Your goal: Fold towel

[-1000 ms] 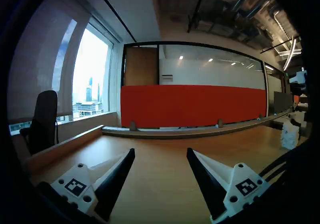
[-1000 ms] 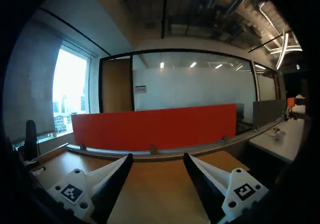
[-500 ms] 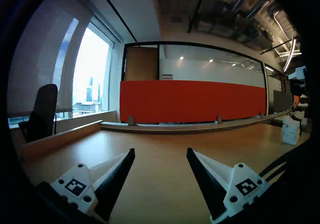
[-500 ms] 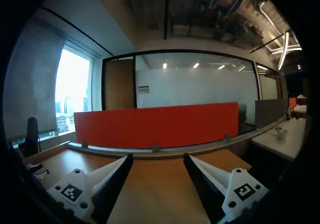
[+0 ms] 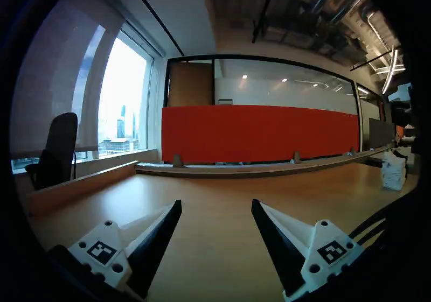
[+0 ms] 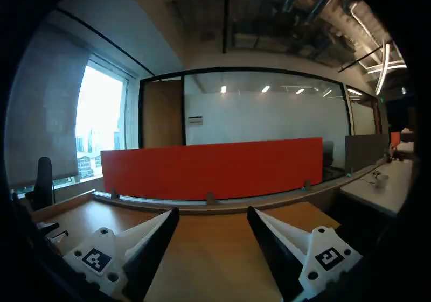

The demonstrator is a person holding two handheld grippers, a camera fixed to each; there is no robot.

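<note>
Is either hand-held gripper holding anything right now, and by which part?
Nothing is held. The left hand-held gripper and right hand-held gripper are both open above the wooden desk.

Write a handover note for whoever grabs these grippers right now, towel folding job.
Left gripper: open, empty, over the desk.
Right gripper: open, empty, facing the red divider.
Job's things: a white bundle at the desk's far right may be the towel; too small to tell.
Done: nothing folded yet.
To do: find the towel, grasp it, fold.
</note>
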